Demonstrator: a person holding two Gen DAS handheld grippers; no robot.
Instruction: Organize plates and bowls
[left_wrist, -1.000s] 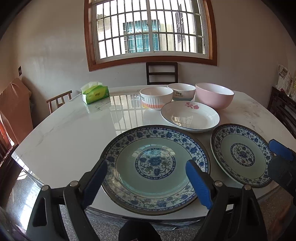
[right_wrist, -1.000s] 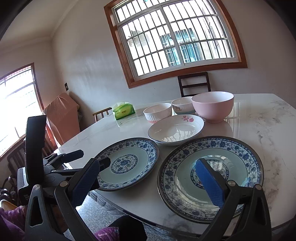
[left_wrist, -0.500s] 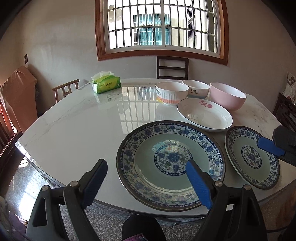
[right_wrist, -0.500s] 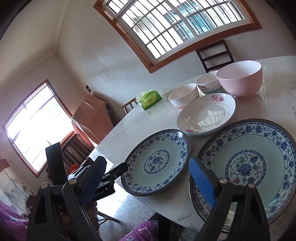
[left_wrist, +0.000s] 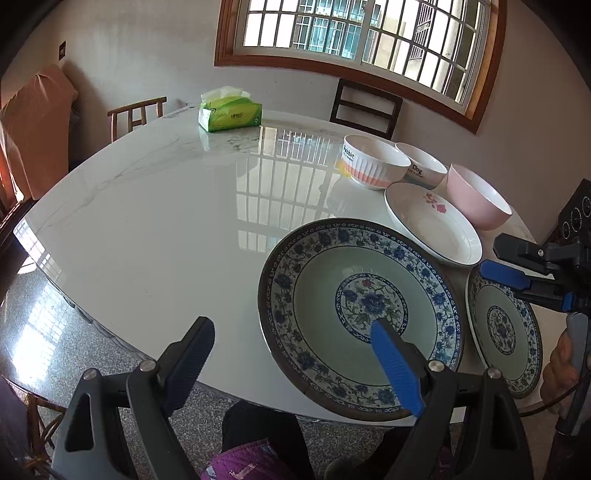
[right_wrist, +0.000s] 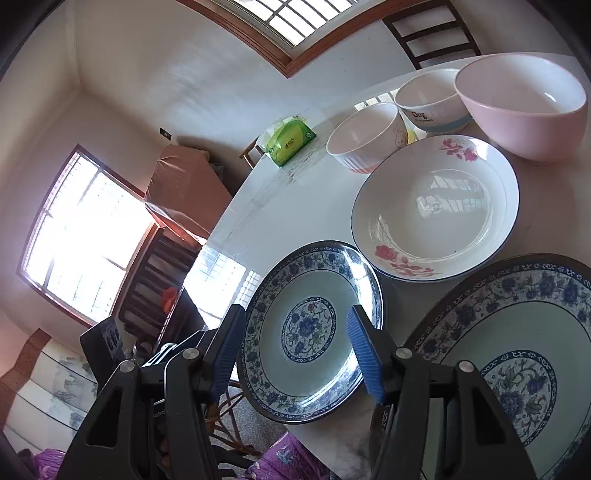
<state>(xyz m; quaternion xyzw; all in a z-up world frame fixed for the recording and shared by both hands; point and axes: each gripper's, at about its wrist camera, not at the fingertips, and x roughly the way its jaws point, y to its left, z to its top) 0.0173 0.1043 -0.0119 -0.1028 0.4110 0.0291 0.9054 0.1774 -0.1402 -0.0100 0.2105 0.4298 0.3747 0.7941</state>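
Right hand-held gripper (right_wrist: 295, 350), closing empty, frames round glossy plate (right_wrist: 295, 314).

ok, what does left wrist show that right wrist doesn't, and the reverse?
Left wrist only: the right gripper side-on over the right blue plate. Its jaws have just been closing and nothing is between them. It also shows the lettering on the ribbed bowl.
Right wrist only: a side window and the rabbit drawing on that bowl.
Both: the right blue plate and the left blue plate, flowered white plate, Dog bowl, pink bowl, tissue pack.
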